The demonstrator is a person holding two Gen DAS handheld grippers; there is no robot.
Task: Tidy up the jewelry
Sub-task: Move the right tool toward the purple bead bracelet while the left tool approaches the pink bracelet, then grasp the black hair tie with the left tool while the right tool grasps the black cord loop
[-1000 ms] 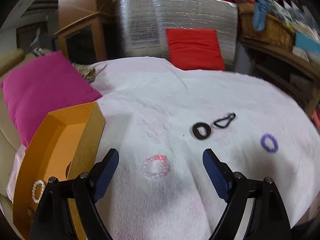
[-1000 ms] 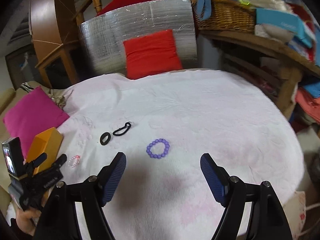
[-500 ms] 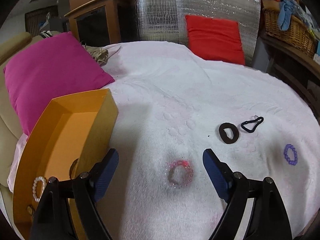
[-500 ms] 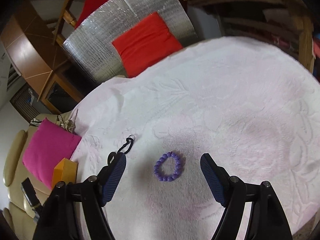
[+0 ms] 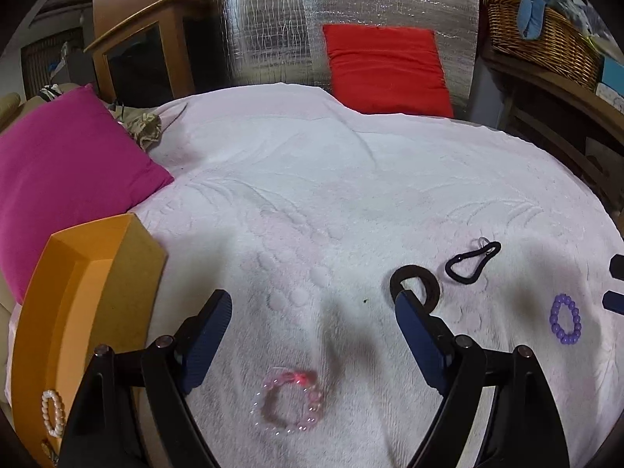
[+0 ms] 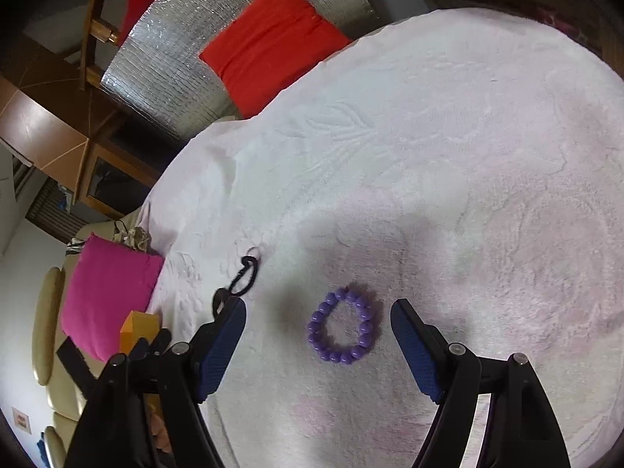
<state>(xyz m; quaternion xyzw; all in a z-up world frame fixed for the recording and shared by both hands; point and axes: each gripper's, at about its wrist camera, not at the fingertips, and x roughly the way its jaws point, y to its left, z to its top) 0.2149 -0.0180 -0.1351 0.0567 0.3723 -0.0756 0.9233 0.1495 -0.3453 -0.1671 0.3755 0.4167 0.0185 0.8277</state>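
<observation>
A clear pink bead bracelet (image 5: pixel 288 401) lies on the pale pink towel (image 5: pixel 331 179), between and below the blue pads of my open left gripper (image 5: pixel 312 304). A purple bead bracelet (image 6: pixel 343 327) lies between the wide-open pads of my right gripper (image 6: pixel 318 312); it shows too at the right of the left wrist view (image 5: pixel 565 323). A thick black hair tie (image 5: pixel 423 282) and a thin black hair tie (image 5: pixel 472 263) rest side by side. The orange box (image 5: pixel 78 312) at the left holds a pearl bracelet (image 5: pixel 52 413).
A magenta cushion (image 5: pixel 62 171) lies left of the towel, a red cushion (image 5: pixel 386 66) against a silver foil panel (image 5: pixel 273 19) behind. A wicker basket (image 5: pixel 546 35) stands on a wooden shelf at the right. My right gripper's tips (image 5: pixel 616 284) enter the left wrist view's right edge.
Both grippers came down closer to the towel. The pink bracelet slid lower between the left pads. The right view rolled and the purple bracelet grew larger between its pads. Both grippers stayed open.
</observation>
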